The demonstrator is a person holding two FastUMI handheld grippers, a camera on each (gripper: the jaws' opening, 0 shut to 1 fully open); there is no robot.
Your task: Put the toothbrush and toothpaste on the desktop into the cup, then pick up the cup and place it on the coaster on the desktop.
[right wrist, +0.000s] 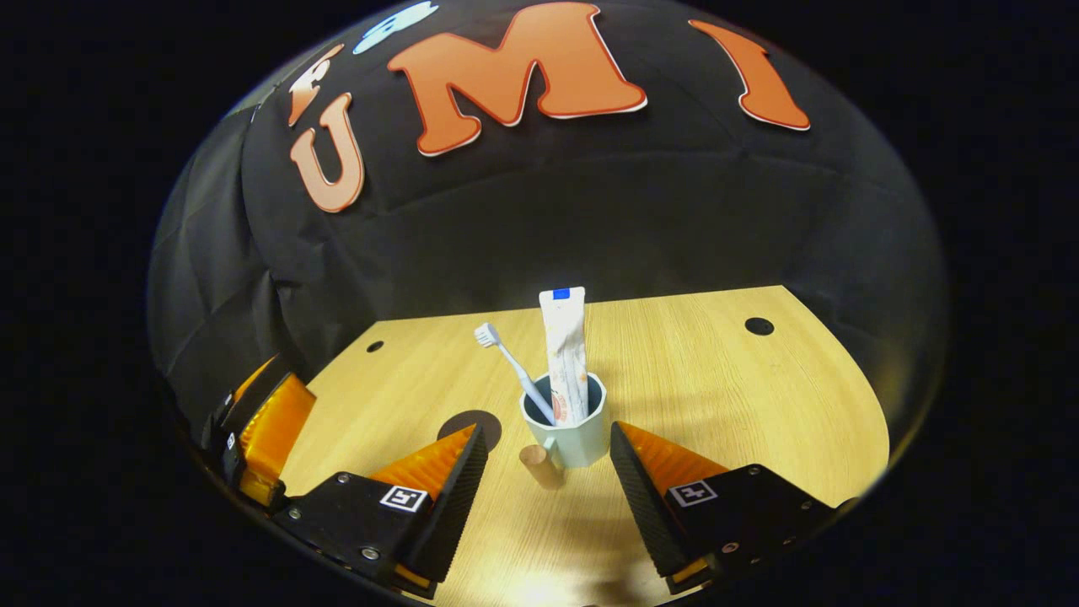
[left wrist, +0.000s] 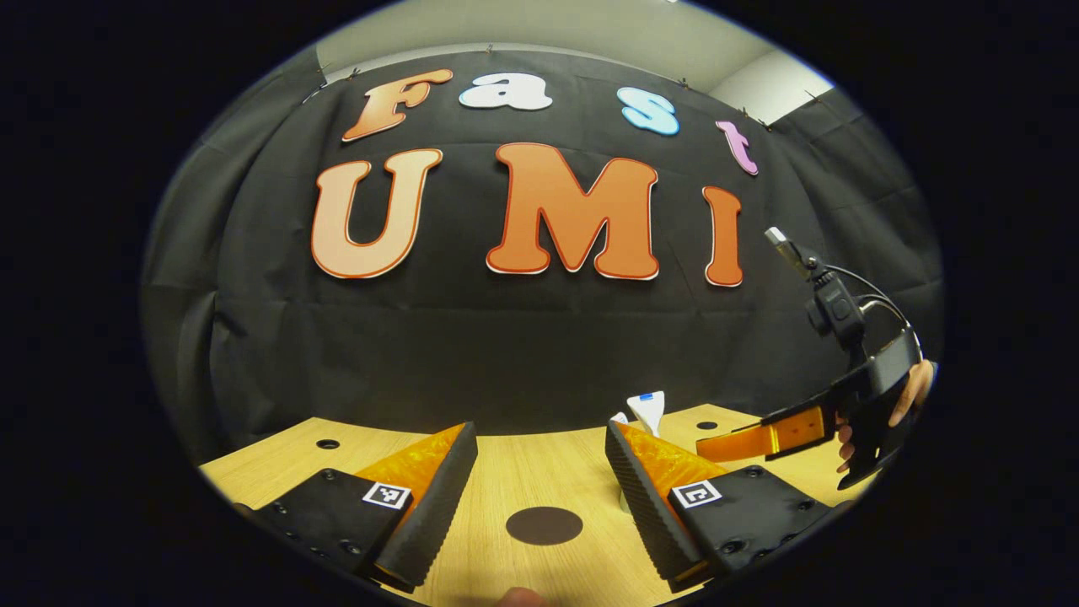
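In the left gripper view, the left gripper (left wrist: 541,489) hangs with fingers spread and empty, the dark round coaster (left wrist: 544,525) on the table (left wrist: 523,464) between them. In the right gripper view, the right gripper (right wrist: 548,485) is also released, the cup (right wrist: 570,432) (toothbrush (right wrist: 510,362) and toothpaste (right wrist: 565,354) standing inside) just ahead between its fingers, coaster past the left finger; a lopsided squeeze near the wooden handle (right wrist: 541,466) could tip the tall load out.

Matt wood-grain desktop (right wrist: 691,371), glossy cup (right wrist: 582,438)

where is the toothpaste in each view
Left gripper view: the toothpaste pokes up right of centre, just behind the right finger of the left hand-held gripper.
Right gripper view: it stands upright in the cup, near centre.
Shared landmark: the dark round coaster on the desktop.
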